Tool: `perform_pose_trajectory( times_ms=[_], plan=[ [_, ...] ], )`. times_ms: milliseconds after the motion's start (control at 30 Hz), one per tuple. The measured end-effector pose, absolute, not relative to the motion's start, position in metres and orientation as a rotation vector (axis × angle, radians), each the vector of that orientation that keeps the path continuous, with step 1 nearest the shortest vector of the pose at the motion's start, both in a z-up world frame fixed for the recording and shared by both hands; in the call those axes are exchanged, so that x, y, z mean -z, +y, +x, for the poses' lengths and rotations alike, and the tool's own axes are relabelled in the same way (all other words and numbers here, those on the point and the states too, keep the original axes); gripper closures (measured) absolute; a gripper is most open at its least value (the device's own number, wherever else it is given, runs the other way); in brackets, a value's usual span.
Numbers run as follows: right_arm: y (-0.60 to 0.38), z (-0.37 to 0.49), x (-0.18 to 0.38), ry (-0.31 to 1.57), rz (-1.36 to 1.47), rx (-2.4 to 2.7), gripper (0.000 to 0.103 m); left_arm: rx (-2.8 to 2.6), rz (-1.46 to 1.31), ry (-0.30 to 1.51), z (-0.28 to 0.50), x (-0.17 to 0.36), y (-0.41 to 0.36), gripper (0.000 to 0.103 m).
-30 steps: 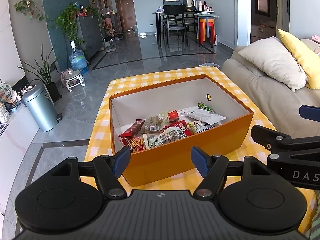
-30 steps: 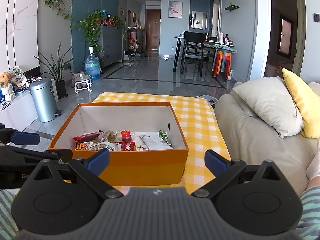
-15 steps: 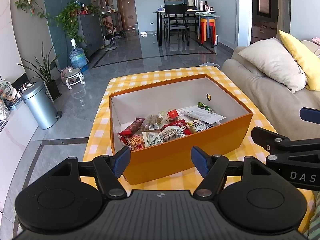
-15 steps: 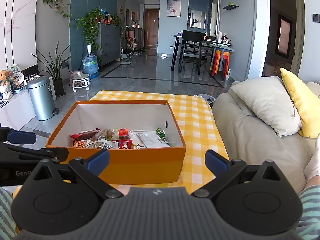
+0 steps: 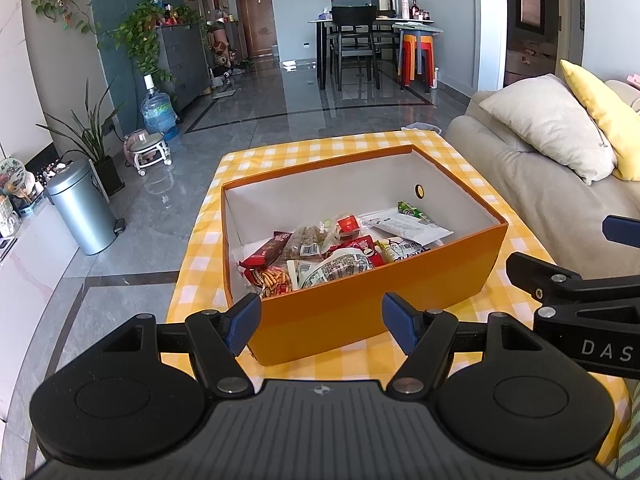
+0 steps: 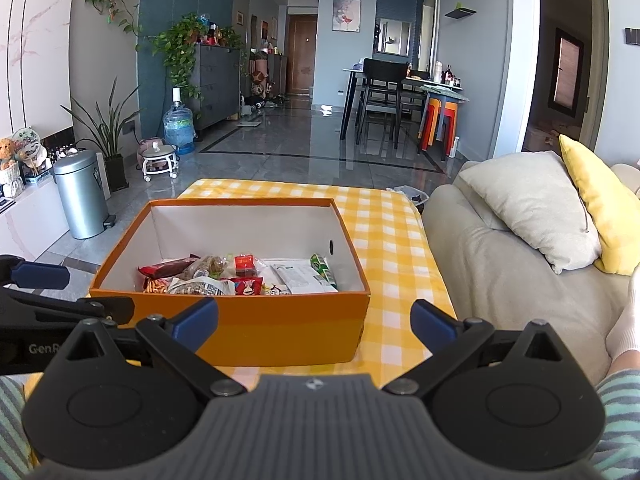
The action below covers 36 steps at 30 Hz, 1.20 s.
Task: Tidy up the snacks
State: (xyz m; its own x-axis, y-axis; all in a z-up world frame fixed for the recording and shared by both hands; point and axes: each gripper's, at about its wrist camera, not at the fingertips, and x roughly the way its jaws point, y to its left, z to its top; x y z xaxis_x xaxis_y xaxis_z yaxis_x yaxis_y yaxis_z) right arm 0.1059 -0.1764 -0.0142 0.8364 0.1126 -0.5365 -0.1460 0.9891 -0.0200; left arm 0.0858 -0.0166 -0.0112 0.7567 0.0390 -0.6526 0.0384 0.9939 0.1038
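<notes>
The floor (image 6: 280, 148) is shiny grey tile. Far away stand a dark table (image 6: 384, 80) and chairs. On the left are green plants (image 6: 180, 48) and a silver bin (image 6: 80, 200). A sofa (image 6: 500, 280) with pillows sits right.

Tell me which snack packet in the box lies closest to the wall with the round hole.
The green packet. It lies along the orange box's holed wall, just below the hole; the red and clear packets are piled further left.
</notes>
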Motion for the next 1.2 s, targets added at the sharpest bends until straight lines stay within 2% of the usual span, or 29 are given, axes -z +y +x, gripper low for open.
perform_pose_trajectory(
  times_ms=[1200],
  plan=[
    [-0.1751, 0.1062, 0.0159, 0.584, -0.053, -0.136, 0.004, -0.031, 0.116, 0.732, 0.0866, 0.0133, -0.014, 0.022]
  ],
)
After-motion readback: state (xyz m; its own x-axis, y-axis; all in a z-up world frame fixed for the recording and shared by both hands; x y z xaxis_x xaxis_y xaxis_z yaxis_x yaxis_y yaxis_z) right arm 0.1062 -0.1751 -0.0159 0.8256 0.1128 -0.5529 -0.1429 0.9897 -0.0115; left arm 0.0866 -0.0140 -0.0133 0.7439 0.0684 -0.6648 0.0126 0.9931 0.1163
